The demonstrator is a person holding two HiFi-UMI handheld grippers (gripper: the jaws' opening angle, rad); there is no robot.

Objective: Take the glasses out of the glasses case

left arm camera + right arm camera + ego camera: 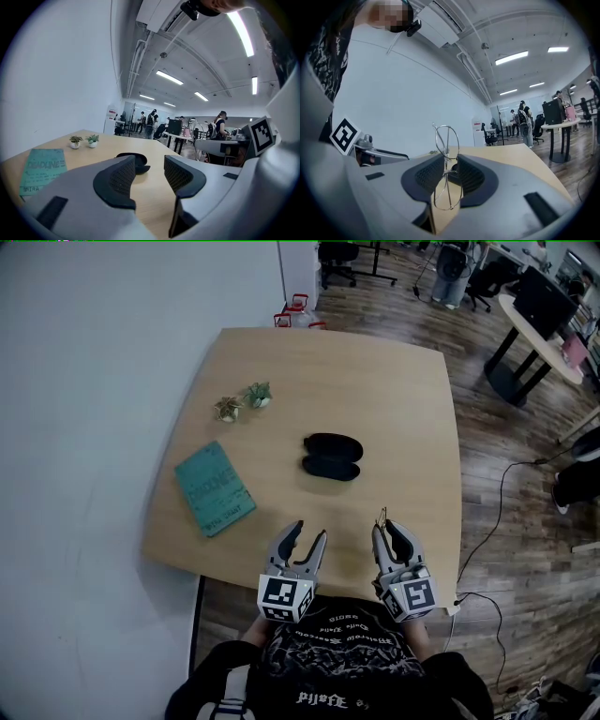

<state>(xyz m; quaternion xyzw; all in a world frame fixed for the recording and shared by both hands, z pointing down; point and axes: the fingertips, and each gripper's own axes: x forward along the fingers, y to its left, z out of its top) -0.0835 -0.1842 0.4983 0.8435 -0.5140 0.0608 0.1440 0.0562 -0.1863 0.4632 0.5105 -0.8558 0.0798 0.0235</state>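
Observation:
The black glasses case (332, 457) lies open in the middle of the wooden table (412, 409); in the left gripper view the case (138, 161) shows just beyond the jaws. Thin wire-framed glasses (448, 138) stand upright between the pads of my right gripper (450, 171), which is shut on them. In the head view that right gripper (384, 524) hovers over the table's near edge, with the glasses (382, 517) poking up at its tips. My left gripper (310, 532) is beside it, near the same edge. Nothing is between the jaws of the left gripper (149, 171), which stands open.
A teal book (214, 488) lies at the table's left side. Two small potted plants (228, 409) (258, 395) stand behind it. A white wall runs along the left. Office chairs and a dark round table (539, 329) stand on the wooden floor at the back right.

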